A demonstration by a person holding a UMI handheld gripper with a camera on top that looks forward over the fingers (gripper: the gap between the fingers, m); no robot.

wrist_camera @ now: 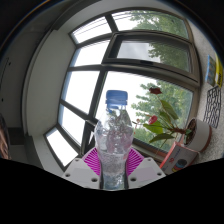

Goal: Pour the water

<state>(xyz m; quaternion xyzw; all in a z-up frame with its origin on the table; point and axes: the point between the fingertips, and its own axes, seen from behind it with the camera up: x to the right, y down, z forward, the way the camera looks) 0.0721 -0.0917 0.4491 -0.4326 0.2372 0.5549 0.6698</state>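
A clear plastic water bottle (114, 140) with a blue cap (117, 99) stands upright between my gripper's (113, 168) two fingers. Both magenta pads (93, 161) press against the bottle's sides, so the gripper is shut on it. The bottle is lifted up in front of a window, and its lower part is hidden between the fingers. No cup or other vessel for the water is in view.
A large window (110, 70) with dark frames fills the background, with trees outside. A potted plant with red-green leaves (170, 125) in a white pot (195, 140) stands on the sill at the right. A white radiator-like grille (212, 105) is at the far right.
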